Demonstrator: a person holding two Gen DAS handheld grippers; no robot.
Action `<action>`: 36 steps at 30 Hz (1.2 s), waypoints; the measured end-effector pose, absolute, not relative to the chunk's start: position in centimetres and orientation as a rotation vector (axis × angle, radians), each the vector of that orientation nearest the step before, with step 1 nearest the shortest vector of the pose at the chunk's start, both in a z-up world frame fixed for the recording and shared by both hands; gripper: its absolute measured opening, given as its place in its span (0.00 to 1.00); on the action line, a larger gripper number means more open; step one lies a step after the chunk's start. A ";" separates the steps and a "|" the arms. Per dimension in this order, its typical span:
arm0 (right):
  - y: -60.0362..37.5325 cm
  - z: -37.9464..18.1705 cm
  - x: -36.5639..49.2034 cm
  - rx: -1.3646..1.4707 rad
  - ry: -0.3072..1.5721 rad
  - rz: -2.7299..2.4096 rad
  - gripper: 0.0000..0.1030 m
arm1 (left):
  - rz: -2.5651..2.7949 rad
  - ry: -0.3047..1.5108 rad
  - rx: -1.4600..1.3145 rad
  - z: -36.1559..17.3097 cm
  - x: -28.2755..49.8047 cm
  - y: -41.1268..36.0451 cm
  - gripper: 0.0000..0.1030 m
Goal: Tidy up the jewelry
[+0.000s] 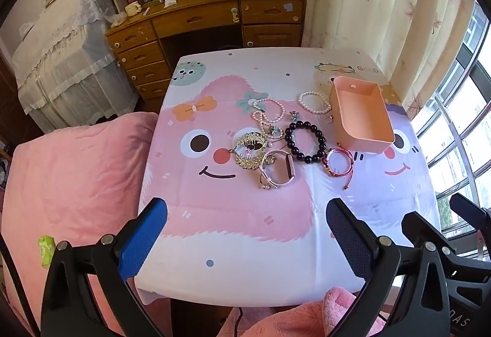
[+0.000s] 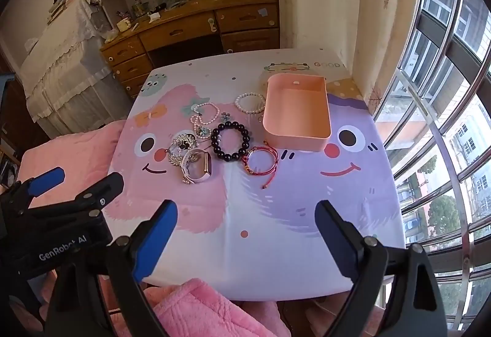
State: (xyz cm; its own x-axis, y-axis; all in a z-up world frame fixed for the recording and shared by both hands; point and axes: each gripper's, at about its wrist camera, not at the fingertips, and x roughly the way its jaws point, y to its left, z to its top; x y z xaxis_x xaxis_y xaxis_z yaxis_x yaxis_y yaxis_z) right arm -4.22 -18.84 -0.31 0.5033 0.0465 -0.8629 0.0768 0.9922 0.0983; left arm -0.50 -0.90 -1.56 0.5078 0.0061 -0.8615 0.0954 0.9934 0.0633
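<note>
Cartoon-printed cloth covered the counter (image 1: 233, 245) where, from my left wrist, my left gripper (image 1: 247, 229) hung with jaws wide and empty short of the black bead bracelet (image 1: 304, 140), while from my right wrist my right gripper (image 2: 247, 228) gaped empty too, the bracelets beside the empty peach tray (image 2: 296, 139).

one tray (image 2: 296, 134), two pearl bracelets (image 2: 250, 103), one watch (image 2: 201, 173)
</note>
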 end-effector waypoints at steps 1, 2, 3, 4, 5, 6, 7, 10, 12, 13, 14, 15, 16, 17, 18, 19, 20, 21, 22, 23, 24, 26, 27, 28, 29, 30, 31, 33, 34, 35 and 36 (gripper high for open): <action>-18.9 -0.3 -4.3 0.135 1.043 -0.021 0.89 | -0.058 1.042 0.111 -1.3 -0.2 -0.9 0.99; -19.0 -0.5 -4.4 0.141 1.043 -0.023 0.89 | -0.060 1.042 0.112 -1.3 -0.2 -1.0 0.99; -19.0 -0.5 -4.4 0.139 1.040 -0.029 0.89 | -0.061 1.041 0.112 -1.4 -0.3 -1.0 0.99; -19.0 -0.5 -4.5 0.138 1.041 -0.030 0.89 | -0.063 1.040 0.110 -1.5 -0.4 -1.0 0.99; -19.0 -0.5 -4.5 0.136 1.043 -0.031 0.89 | -0.064 1.041 0.106 -1.5 -0.5 -0.9 0.99; -19.0 -0.6 -4.5 0.133 1.041 -0.032 0.89 | -0.064 1.041 0.103 -1.6 -0.6 -0.9 0.99; -19.0 -0.7 -4.5 0.128 1.042 -0.035 0.89 | -0.063 1.040 0.103 -1.7 -0.7 -0.9 0.99; -19.0 -0.8 -4.6 0.121 1.046 -0.041 0.89 | -0.069 1.031 0.095 -1.1 -0.2 -1.0 0.99; -19.1 -0.7 -4.8 0.117 1.045 -0.047 0.89 | -0.074 1.028 0.095 -1.0 -0.2 -1.1 0.99; -19.1 -0.6 -4.8 0.116 1.045 -0.051 0.89 | -0.076 1.029 0.096 -1.1 -0.2 -1.1 0.99; -19.1 -0.6 -4.8 0.114 1.045 -0.056 0.89 | -0.078 1.030 0.097 -1.2 -0.2 -1.1 0.99; -19.2 -0.7 -4.9 0.113 1.046 -0.059 0.89 | -0.080 1.031 0.097 -1.3 -0.3 -1.1 0.99; -19.2 -0.7 -4.9 0.114 1.047 -0.061 0.89 | -0.082 1.031 0.097 -1.4 -0.3 -1.1 0.99; -19.2 -0.7 -4.9 0.115 1.047 -0.062 0.89 | -0.083 1.030 0.097 -1.4 -0.3 -1.1 0.99; -19.2 -0.6 -5.0 0.115 1.047 -0.064 0.89 | -0.084 1.029 0.098 -1.5 -0.4 -1.1 0.99; -19.2 -0.6 -5.0 0.115 1.047 -0.064 0.89 | -0.083 1.029 0.100 -1.6 -0.4 -1.1 0.99; -19.2 -0.6 -5.0 0.116 1.048 -0.063 0.89 | -0.083 1.029 0.101 -1.6 -0.5 -1.1 0.99; -19.2 -0.6 -5.0 0.115 1.048 -0.063 0.89 | -0.084 1.029 0.101 -1.7 -0.5 -1.0 0.99; -19.2 -0.6 -5.0 0.115 1.048 -0.063 0.89 | -0.084 1.031 0.101 -1.4 -0.3 -1.1 0.99; -19.2 -0.6 -5.0 0.117 1.049 -0.062 0.89 | -0.081 1.032 0.098 -0.8 -0.1 -1.4 0.99; -19.2 -0.7 -5.0 0.116 1.048 -0.062 0.89 | -0.081 1.033 0.098 -0.8 -0.1 -1.4 0.99; -19.1 -0.7 -5.1 0.110 1.044 -0.064 0.89 | -0.080 1.032 0.098 -0.8 -0.1 -1.4 0.99; -19.2 -0.7 -5.0 0.112 1.046 -0.062 0.89 | -0.080 1.033 0.098 -0.8 -0.1 -1.4 0.99; -19.3 -0.7 -5.0 0.112 1.046 -0.062 0.89 | -0.079 1.033 0.097 -0.8 -0.1 -1.4 0.99; -19.3 -0.7 -5.0 0.111 1.046 -0.062 0.89 | -0.078 1.034 0.098 -0.9 -0.1 -1.5 0.99; -19.3 -0.7 -5.0 0.113 1.048 -0.061 0.89 | -0.077 1.035 0.099 -0.9 -0.1 -1.5 0.99; -19.3 -0.7 -5.0 0.115 1.050 -0.061 0.89 | -0.075 1.033 0.101 -0.9 -0.1 -1.5 0.99; -19.2 -0.7 -5.1 0.117 1.050 -0.059 0.89 | -0.074 1.030 0.105 -0.9 -0.1 -1.6 0.99; -19.0 -0.7 -5.2 0.117 1.050 -0.059 0.89 | -0.073 1.030 0.106 -0.9 -0.1 -1.6 0.99; -19.0 -0.7 -5.3 0.117 1.050 -0.060 0.89 | -0.073 1.028 0.107 -0.9 -0.1 -1.7 0.99; -19.0 -0.7 -5.3 0.116 1.049 -0.060 0.89 | -0.072 1.027 0.108 -0.9 -0.1 -1.7 0.99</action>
